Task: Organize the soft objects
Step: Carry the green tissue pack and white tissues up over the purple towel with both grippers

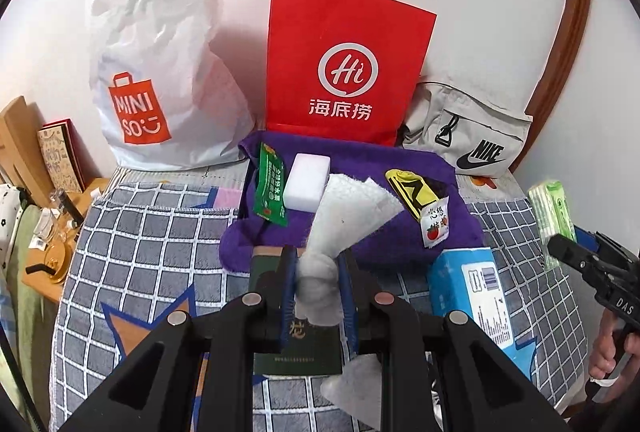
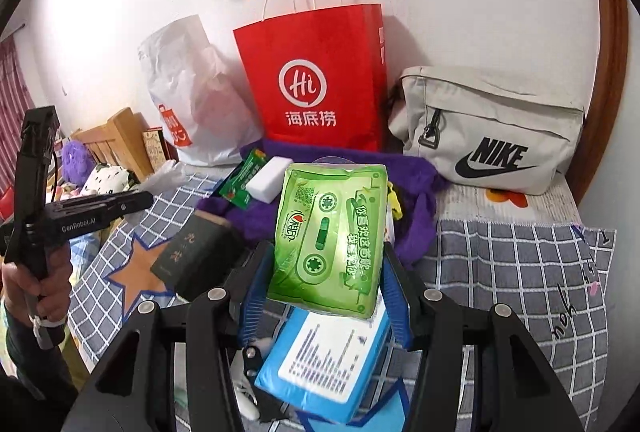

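Left fingers [image 1: 318, 288] pinch white cloth [image 1: 352, 216], right fingers [image 2: 322, 296] pinch tissue pack [image 2: 330, 236] before red bag [image 2: 320, 80].

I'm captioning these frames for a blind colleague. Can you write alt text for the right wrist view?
The right gripper clamps a green tissue pack above a blue tissue pack on a checked bedspread. Against the wall behind stand a red paper bag, a white plastic bag and a grey Nike pouch, with a purple towel before them.
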